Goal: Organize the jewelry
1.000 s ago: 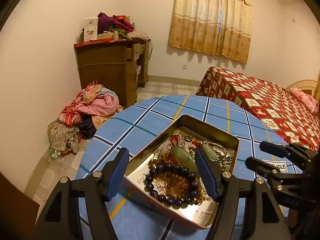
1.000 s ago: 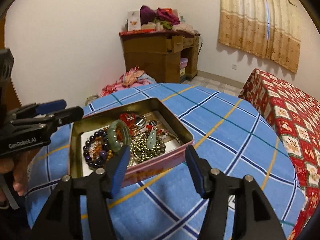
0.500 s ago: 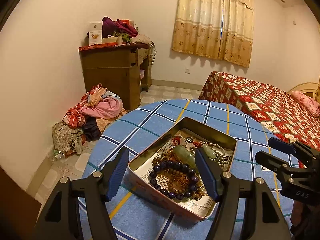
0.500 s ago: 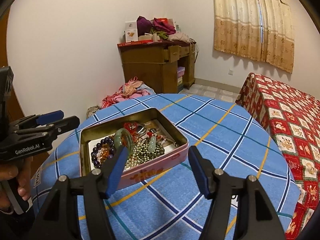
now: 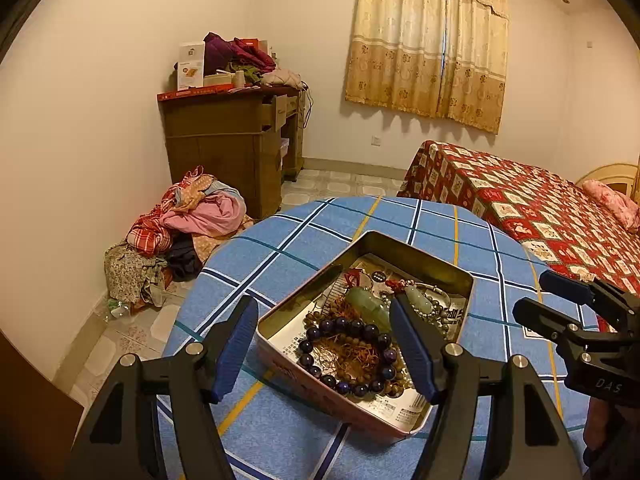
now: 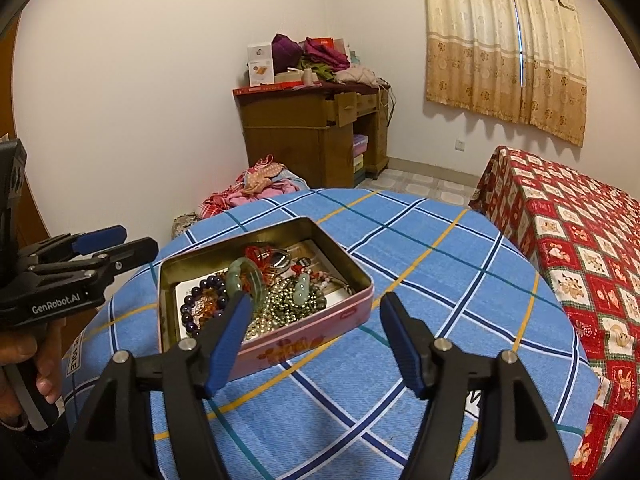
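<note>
A pink metal tin (image 5: 460, 276) (image 6: 352, 264) sits open on a round table with a blue plaid cloth (image 5: 288, 252) (image 6: 440, 248). It holds tangled jewelry: a dark purple bead bracelet (image 5: 348, 356) (image 6: 192, 300), a green jade bangle (image 6: 244, 276), a pale jade pendant (image 5: 416, 296) (image 6: 302, 286) and gold bead chains (image 6: 276, 312). My left gripper (image 5: 324, 346) is open and empty, above the tin's near side. My right gripper (image 6: 314, 342) is open and empty, in front of the tin's pink wall. Each gripper shows at the edge of the other's view.
A wooden desk (image 5: 232, 144) piled with boxes and clothes stands at the far wall. A heap of clothes (image 5: 188, 216) lies on the floor left of the table. A bed with a red patterned cover (image 6: 580, 232) is close on the right.
Both grippers have pulled back and up from the tin, so it looks smaller and farther. Both stay open and empty. The jewelry has not moved.
</note>
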`<action>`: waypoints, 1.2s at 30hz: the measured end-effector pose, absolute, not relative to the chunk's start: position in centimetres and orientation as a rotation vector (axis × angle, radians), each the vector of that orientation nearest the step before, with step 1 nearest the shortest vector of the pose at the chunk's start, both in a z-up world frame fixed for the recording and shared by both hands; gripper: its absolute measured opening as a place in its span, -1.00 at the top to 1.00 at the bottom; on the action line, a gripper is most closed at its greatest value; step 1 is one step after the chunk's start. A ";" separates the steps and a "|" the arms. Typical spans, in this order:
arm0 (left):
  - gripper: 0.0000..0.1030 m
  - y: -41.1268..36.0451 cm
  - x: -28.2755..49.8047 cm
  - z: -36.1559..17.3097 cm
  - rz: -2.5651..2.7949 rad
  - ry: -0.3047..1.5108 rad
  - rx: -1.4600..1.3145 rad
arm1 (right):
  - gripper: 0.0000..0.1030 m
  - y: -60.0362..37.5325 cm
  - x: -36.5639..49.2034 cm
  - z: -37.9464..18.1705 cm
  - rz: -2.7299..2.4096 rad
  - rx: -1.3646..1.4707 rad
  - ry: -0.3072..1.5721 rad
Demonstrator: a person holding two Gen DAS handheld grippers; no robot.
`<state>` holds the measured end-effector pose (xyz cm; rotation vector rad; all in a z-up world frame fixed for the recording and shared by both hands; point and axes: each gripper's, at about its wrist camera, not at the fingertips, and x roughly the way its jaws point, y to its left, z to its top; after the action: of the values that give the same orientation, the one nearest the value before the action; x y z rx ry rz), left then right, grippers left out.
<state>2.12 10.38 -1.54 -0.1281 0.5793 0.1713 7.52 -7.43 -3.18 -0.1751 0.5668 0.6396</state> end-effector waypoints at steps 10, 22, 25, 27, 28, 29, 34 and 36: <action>-0.33 10.4 2.1 -1.6 0.168 0.581 -0.125 | -0.38 -7.6 7.5 -3.3 0.639 -0.172 0.566; -0.33 10.1 2.3 -1.8 0.168 0.587 -0.122 | -0.42 -8.2 7.4 -3.4 0.630 -0.158 0.557; -0.33 9.8 2.3 -1.8 0.166 0.587 -0.117 | -0.42 -8.4 7.5 -3.4 0.628 -0.156 0.558; -0.41 9.7 2.4 -1.9 0.171 0.592 -0.115 | -0.42 -8.4 7.5 -3.5 0.628 -0.156 0.560; -0.50 9.5 2.5 -1.9 0.170 0.594 -0.117 | -0.42 -8.4 7.5 -3.5 0.627 -0.156 0.560; -0.52 9.4 2.5 -1.9 0.169 0.592 -0.115 | -0.42 -8.4 7.5 -3.5 0.627 -0.156 0.560; -0.53 9.0 2.5 -2.0 0.190 0.579 -0.077 | -0.47 -8.4 7.5 -3.5 0.628 -0.155 0.561; -0.53 8.8 2.5 -2.0 0.190 0.578 -0.067 | -0.49 -8.5 7.6 -3.6 0.627 -0.156 0.561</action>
<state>2.47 8.84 -2.05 -0.0669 0.5777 0.1899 7.56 -8.46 -3.58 -0.1564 0.5611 0.6273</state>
